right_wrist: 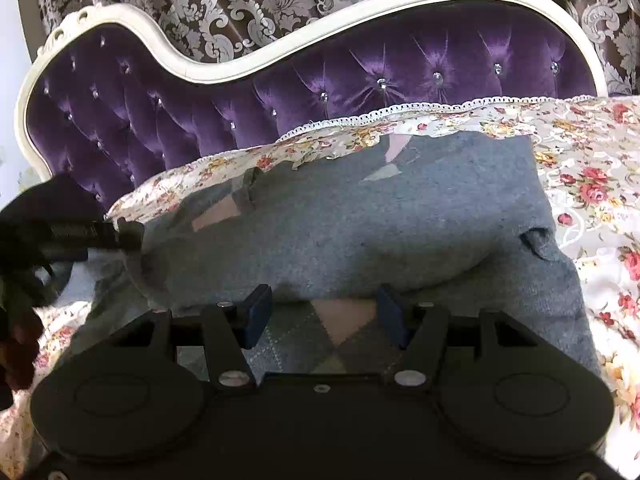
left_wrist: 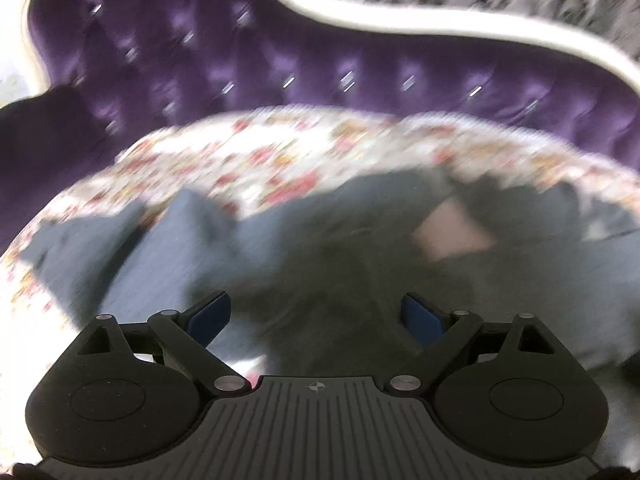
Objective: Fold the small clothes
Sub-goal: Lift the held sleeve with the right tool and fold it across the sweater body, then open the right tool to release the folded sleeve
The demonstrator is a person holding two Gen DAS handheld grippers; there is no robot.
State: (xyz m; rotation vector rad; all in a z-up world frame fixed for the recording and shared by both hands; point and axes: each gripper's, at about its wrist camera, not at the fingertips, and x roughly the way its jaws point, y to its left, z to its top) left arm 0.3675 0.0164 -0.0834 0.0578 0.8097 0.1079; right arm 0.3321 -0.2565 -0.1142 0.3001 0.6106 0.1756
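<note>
A small grey knit garment (right_wrist: 360, 232) with pink and grey argyle diamonds lies partly folded on the floral cover. In the right wrist view my right gripper (right_wrist: 324, 314) is open, low over the garment's near edge, with a pink diamond between its fingers. My left gripper shows there at the far left (right_wrist: 120, 236), at the garment's left edge; its state is unclear from that side. The left wrist view is blurred: my left gripper (left_wrist: 318, 316) is open above the grey garment (left_wrist: 280, 256), nothing between its fingers.
A floral cover (right_wrist: 592, 168) with a lace edge lies over the seat of a purple tufted sofa (right_wrist: 360, 80) with a white frame (right_wrist: 224, 68). A patterned curtain (right_wrist: 260, 4) hangs behind. The cover extends to the right of the garment.
</note>
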